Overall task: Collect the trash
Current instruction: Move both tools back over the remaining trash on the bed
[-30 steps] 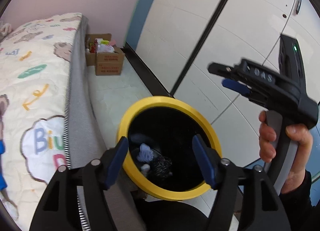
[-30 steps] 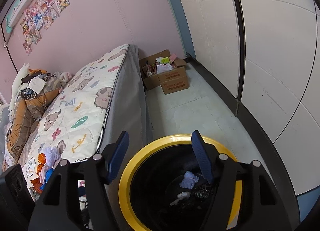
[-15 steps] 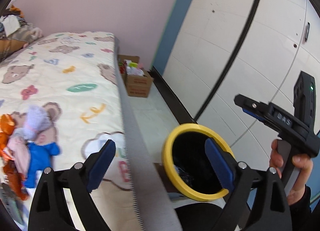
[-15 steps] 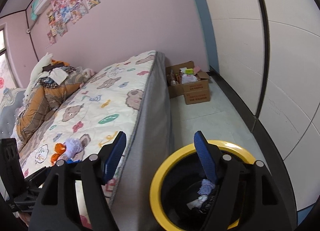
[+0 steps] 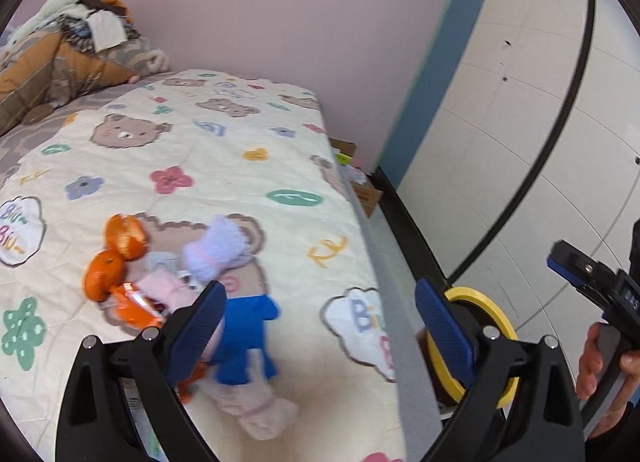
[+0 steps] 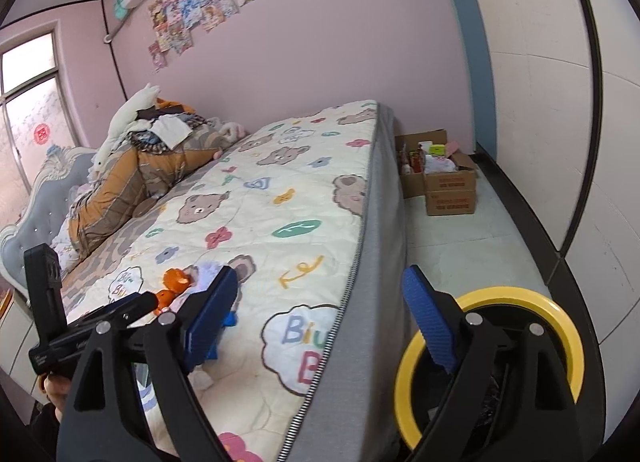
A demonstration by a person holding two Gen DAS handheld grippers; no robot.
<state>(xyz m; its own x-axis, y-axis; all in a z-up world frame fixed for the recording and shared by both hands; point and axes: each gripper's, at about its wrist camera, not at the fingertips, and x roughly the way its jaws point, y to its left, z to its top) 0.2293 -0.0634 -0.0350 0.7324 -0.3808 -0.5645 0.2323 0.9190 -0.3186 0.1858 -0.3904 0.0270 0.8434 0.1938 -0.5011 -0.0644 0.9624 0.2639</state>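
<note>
On the bed (image 5: 240,150), orange peels (image 5: 114,258), perhaps crumpled tissues (image 5: 218,250); both claws opening, empty.

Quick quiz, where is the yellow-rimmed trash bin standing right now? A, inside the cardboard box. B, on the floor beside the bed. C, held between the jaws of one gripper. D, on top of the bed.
B: the yellow-rimmed trash bin stands on the floor next to the bed, apart from the cardboard box.
</note>
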